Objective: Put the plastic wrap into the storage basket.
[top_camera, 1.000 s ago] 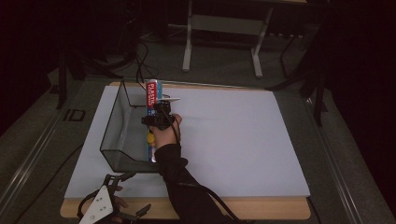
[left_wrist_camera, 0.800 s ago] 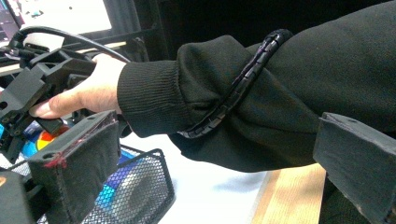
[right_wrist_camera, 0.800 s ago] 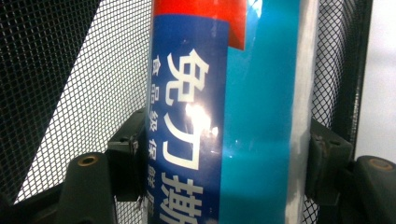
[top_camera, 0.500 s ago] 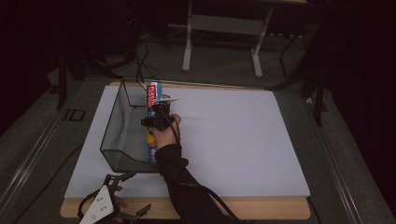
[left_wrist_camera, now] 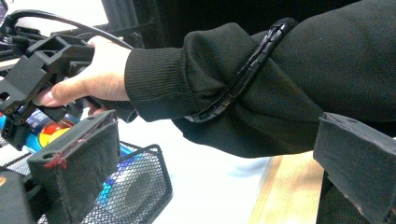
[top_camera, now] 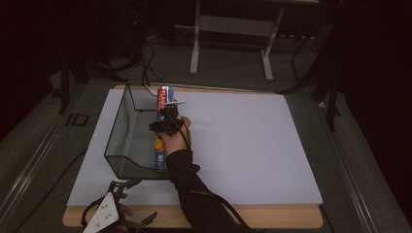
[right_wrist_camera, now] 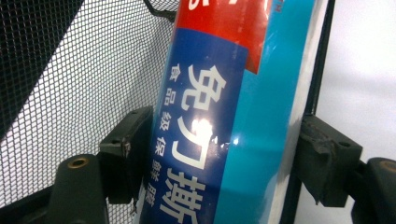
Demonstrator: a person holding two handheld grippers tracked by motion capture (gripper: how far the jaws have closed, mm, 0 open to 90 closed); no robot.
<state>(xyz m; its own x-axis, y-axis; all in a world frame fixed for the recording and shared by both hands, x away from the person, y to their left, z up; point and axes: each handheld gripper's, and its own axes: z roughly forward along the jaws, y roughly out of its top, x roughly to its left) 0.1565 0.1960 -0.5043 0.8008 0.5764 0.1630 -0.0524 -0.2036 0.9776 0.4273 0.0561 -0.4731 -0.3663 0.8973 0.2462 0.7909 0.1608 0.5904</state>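
Right gripper clamps long blue wrap box mid-length, jaws on both long sides. Box lies in mesh basket against its right wall, near table's left edge. Likely light, stiff cardboard, glossy, slippery; mid-length hold suits. Left gripper idle at table's front edge, jaws wide apart, empty.

The setting is a lab or recording studio, not a home. A wooden counter carries a plain white sheet as its work surface. Surroundings are dark, with grey floor. Cables trail across the floor, and a metal stand frame sits behind the counter.
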